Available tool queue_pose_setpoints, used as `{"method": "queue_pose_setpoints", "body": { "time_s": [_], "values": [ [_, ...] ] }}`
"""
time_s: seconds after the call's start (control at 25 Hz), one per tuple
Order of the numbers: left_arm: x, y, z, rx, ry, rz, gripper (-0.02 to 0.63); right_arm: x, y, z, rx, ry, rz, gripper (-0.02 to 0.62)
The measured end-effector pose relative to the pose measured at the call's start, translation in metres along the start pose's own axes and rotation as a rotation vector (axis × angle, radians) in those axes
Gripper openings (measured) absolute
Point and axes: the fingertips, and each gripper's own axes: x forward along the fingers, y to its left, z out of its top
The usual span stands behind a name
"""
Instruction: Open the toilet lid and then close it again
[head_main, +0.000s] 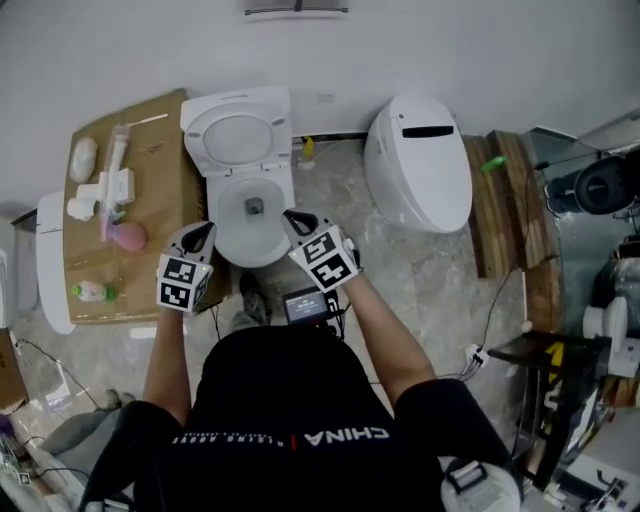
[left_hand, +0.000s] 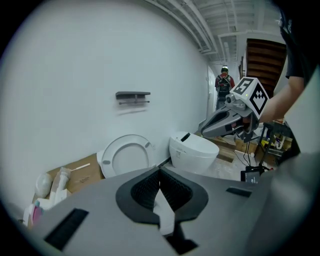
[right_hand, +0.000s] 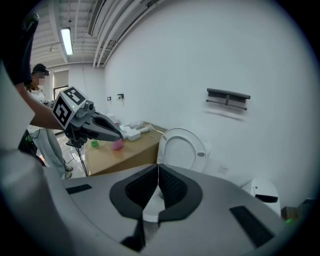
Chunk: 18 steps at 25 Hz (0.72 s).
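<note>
White toilet lid (head_main: 238, 135) stands raised against the wall above the open bowl (head_main: 262, 247). Both forearms reach forward and down, the left gripper (head_main: 205, 229) and right gripper (head_main: 292, 215) flanking the bowl (jaws pressed together, empty). Two grippers, two toilets: the second toilet (head_main: 420, 165) is closed.

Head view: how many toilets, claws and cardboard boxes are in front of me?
Toilets: 2, the lid-up toilet and the lid-down toilet
Claws: 2, the left claw and the right claw, both shut
Cardboard box: 1
Total: 5
</note>
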Motion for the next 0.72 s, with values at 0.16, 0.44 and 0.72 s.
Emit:
{"method": "queue_pose_setpoints", "body": {
  "time_s": [0.16,0.44,0.72],
  "values": [
    [0.010,0.039,0.012,0.010,-0.027,-0.039,0.009,0.030,-0.004,0.026,0.024,0.004,-0.034,0.015],
    [0.028,0.062,0.012,0.021,-0.028,-0.119,0.009,0.063,-0.002,0.039,0.057,0.036,-0.064,0.015],
    [0.042,0.072,0.012,-0.013,-0.012,-0.112,0.009,0.081,-0.019,0.044,0.048,0.059,-0.037,0.015]
  ]
}}
